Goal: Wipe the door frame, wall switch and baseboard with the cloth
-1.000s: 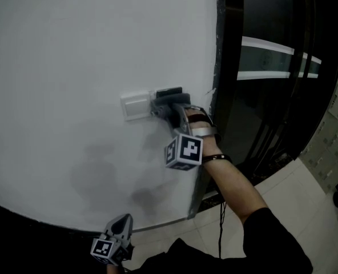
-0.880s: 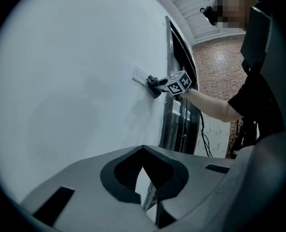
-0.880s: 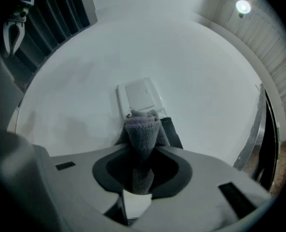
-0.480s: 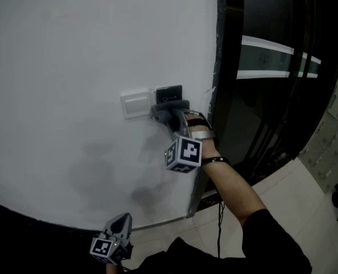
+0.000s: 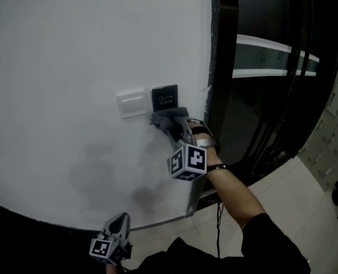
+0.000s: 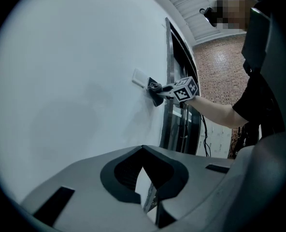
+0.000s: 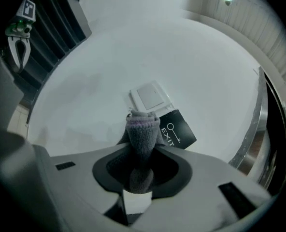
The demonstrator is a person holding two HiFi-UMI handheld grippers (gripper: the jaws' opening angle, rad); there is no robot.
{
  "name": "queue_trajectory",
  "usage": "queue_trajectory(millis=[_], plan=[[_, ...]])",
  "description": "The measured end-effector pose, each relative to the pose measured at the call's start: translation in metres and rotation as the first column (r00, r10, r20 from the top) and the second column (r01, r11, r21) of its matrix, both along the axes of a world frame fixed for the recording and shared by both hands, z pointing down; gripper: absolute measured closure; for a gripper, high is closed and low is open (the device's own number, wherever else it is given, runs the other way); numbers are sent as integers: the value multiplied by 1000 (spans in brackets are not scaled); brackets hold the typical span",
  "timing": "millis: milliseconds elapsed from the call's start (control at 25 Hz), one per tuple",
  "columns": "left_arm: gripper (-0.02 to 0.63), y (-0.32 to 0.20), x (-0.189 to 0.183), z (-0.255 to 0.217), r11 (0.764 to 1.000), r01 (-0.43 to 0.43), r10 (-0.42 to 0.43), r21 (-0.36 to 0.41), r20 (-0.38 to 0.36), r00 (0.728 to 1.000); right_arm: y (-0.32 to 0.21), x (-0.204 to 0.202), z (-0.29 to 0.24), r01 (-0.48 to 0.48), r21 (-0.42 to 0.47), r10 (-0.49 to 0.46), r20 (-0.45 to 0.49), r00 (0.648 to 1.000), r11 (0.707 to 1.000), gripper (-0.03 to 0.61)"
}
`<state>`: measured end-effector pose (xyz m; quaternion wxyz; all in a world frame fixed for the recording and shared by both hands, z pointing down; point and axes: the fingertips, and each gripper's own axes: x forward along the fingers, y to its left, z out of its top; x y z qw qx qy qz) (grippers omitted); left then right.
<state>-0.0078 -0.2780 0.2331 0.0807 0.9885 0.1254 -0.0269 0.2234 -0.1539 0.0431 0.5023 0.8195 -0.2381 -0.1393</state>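
Note:
A grey cloth (image 7: 142, 132) is pinched in my right gripper (image 7: 141, 174) and its folded end rests against the white wall just below the black EXIT plate (image 7: 178, 132) and the white wall switch (image 7: 151, 95). In the head view the right gripper (image 5: 170, 120) sits under the black plate (image 5: 165, 97), to the right of the switch (image 5: 133, 103). The dark door frame (image 5: 212, 67) runs down the wall's right edge. My left gripper (image 5: 118, 234) hangs low near the wall's foot, shut with nothing in it (image 6: 146, 197).
A dark glass door (image 5: 272, 67) with pale stripes fills the right side. Pale floor tiles (image 5: 283, 193) lie below it. A cable (image 5: 219, 227) hangs from the right forearm. Faint damp-looking patches (image 5: 95, 170) mark the wall under the switch.
My right gripper has slid the cloth down off the black plate, which now shows in full. The left gripper has stayed where it was.

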Motion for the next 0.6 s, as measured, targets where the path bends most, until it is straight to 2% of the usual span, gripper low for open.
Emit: queue_trajectory(millis=[160, 320, 400, 440, 480, 520, 600], plan=[[614, 4, 3, -6, 1000, 18, -18, -3, -19, 1000, 30, -12, 13, 31, 44, -33, 45, 998, 999, 488], [614, 5, 10, -17, 999, 49, -50, -13, -42, 998, 73, -18, 28, 14, 150, -33, 128, 991, 989, 488], [612, 2, 11, -24, 996, 76, -78, -36, -64, 995, 94, -26, 43, 14, 241, -65, 204, 977, 971, 488], [614, 0, 9, -26, 994, 92, -96, -50, -75, 993, 103, -34, 53, 21, 324, -113, 267, 957, 946, 488], [614, -4, 7, -28, 992, 112, -117, -64, -85, 989, 109, -45, 65, 27, 427, -188, 339, 922, 904, 488], [614, -8, 4, -28, 988, 135, -141, -76, -93, 986, 115, -58, 77, 26, 532, -277, 399, 874, 846, 488], [614, -18, -2, -27, 979, 185, -193, -88, -97, 976, 125, -78, 99, -2, 685, -424, 453, 784, 728, 488]])
